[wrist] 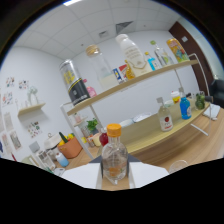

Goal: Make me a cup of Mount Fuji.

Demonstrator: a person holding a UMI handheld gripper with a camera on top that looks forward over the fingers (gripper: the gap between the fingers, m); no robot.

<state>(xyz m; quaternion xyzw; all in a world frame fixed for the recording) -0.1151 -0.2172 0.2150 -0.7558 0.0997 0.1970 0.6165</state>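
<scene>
A clear glass bottle (pixel 114 156) with an orange cap stands upright between my fingers, with a little orange liquid at its bottom. The white fingers (pixel 82 175) press against its lower sides from left and right. My gripper (pixel 115 175) is shut on the bottle, whose base is hidden low between the pads. The whole room looks tilted behind it.
Beyond the bottle runs a wooden counter (pixel 150 136) with a red-labelled bottle (pixel 165 118) and a blue bottle (pixel 185 107). A shelf (pixel 125 85) above carries several bottles and jars. An orange pot (pixel 71 147) sits to the left. A glass rim (pixel 177 165) shows by the right finger.
</scene>
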